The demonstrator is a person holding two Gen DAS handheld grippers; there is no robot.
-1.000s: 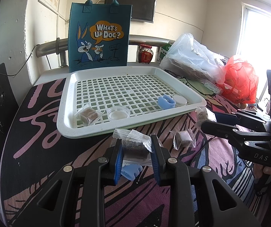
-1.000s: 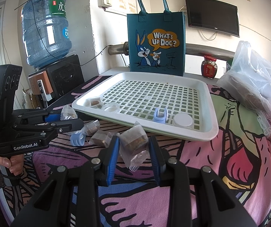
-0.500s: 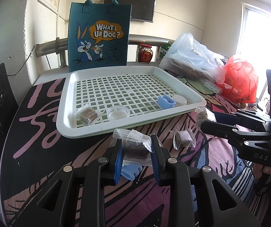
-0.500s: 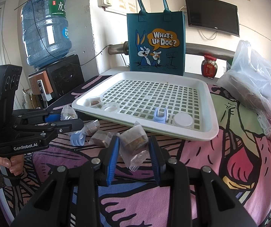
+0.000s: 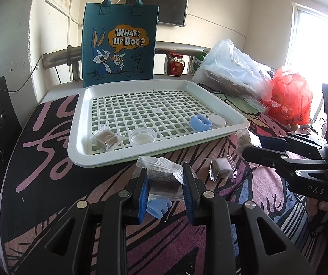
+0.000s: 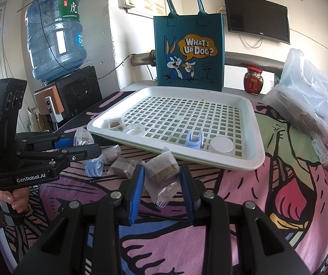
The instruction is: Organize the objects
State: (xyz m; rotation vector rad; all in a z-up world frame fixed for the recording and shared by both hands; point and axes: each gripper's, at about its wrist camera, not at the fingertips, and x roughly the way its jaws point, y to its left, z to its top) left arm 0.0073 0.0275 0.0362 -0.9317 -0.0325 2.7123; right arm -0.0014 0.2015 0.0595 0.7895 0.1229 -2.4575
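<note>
Only right view shows water jug [image 6: 55, 39], each hand-held gripper clamping a wrapped snack [image 5: 162, 178] [image 6: 161, 168].

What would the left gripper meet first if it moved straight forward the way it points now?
The left gripper already holds a wrapped brown snack. Straight ahead, it would probably meet the near rim of the white tray first, though depth is unclear.
</note>
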